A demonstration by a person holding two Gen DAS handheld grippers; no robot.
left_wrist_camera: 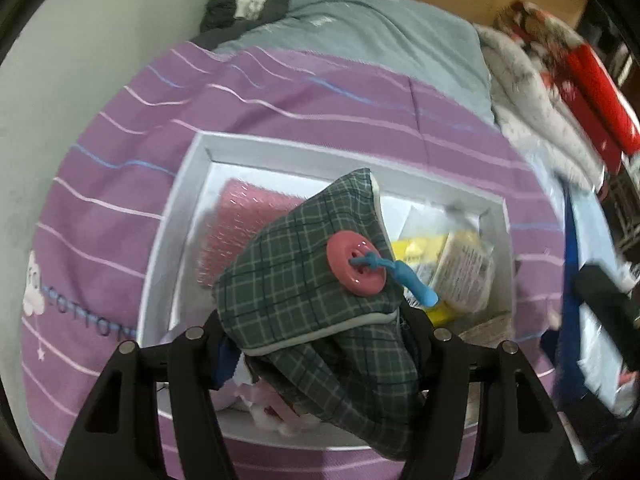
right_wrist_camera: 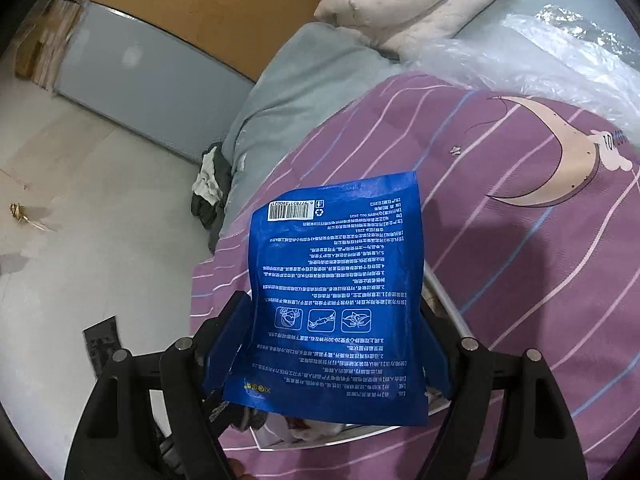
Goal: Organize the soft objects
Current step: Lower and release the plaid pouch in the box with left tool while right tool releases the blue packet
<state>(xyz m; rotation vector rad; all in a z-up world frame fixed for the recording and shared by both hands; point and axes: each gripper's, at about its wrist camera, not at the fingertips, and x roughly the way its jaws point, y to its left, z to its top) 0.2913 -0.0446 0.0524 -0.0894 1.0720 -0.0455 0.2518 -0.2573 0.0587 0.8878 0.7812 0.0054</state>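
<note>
Left gripper [left_wrist_camera: 320, 344] pinches the green plaid pouch [left_wrist_camera: 308, 280] between its jaws, right above the white box [left_wrist_camera: 192, 184]. The pouch's pink button [left_wrist_camera: 356, 262] faces the camera, and its long axis runs away from the jaws toward the box's far wall. Inside the box, a pink item [left_wrist_camera: 240, 228] lies left of the pouch and yellow packets [left_wrist_camera: 452, 264] right; the middle is hidden. Right gripper [right_wrist_camera: 336, 344] clamps the blue packet [right_wrist_camera: 336, 292], standing long-ways with its barcode end farthest out, over the box's near corner on the purple striped cover [right_wrist_camera: 520, 240].
</note>
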